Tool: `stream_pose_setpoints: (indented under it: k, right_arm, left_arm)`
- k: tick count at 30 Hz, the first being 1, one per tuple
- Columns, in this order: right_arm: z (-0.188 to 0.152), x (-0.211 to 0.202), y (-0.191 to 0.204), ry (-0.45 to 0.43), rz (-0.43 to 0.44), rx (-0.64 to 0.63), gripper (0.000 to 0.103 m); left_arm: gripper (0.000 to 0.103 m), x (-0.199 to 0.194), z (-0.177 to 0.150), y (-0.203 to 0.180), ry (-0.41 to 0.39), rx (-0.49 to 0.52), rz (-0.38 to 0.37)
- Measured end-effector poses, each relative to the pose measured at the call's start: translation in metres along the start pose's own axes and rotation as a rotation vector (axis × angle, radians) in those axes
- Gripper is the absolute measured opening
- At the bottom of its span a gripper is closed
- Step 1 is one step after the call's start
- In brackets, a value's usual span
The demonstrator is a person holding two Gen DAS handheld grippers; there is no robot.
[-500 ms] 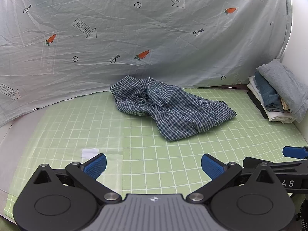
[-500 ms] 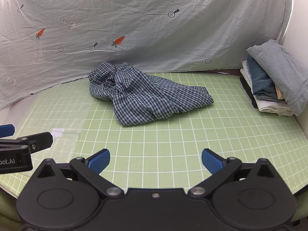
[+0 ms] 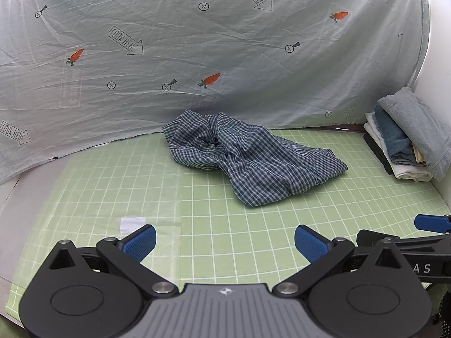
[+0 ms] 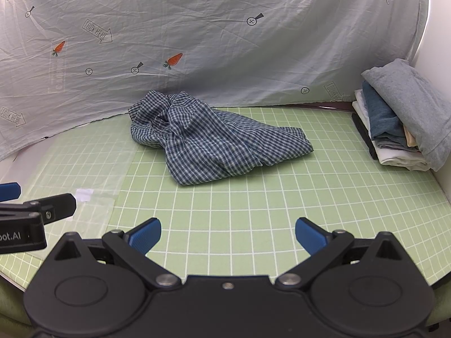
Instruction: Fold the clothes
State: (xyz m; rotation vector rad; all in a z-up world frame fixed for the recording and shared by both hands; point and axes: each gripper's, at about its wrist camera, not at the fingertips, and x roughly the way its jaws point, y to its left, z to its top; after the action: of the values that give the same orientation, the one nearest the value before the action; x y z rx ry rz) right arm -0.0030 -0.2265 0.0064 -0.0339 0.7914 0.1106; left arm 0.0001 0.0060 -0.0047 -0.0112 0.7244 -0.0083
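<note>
A crumpled blue-and-white checked shirt (image 3: pixel 253 157) (image 4: pixel 214 143) lies in a heap toward the back of the green grid mat (image 3: pixel 253 239) (image 4: pixel 253 205). My left gripper (image 3: pixel 225 243) hovers over the mat's near edge, well short of the shirt, open with nothing between its blue pads. My right gripper (image 4: pixel 227 235) also stands open and empty, short of the shirt. Each wrist view catches the other gripper at its side edge.
A stack of folded clothes (image 3: pixel 406 135) (image 4: pixel 400 118), grey piece on top, sits at the mat's right edge against a white wall. A pale printed sheet (image 3: pixel 197 42) hangs behind the mat. A clear film with a white label (image 3: pixel 132 222) covers the mat's left part.
</note>
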Motion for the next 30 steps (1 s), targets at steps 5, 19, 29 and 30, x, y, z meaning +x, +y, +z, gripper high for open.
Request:
stream_pose_setpoints:
  k: [5,19,29,30]
  right_arm:
    - [0.0005,0.0008,-0.0004,0.004,0.001,0.006,0.103]
    - [-0.0009,0.0,-0.003,0.007,-0.003,0.011,0.103]
    - [-0.0013,0.0005,-0.0049,0.005,-0.008,0.016,0.103]
    - [-0.0011,0.0006,-0.005,0.005,-0.008,0.017,0.103]
  left_arm:
    - [0.103,-0.0008,0.0002,-0.0023,0.005,0.002,0.001]
    - [0.103,-0.0014,0.0009,-0.0041,0.011,0.0,-0.006]
    - [0.103,-0.0011,0.0027,-0.0077,0.013,-0.001,-0.004]
    - [0.103,-0.0012,0.0026,-0.008,0.013,-0.001,-0.004]
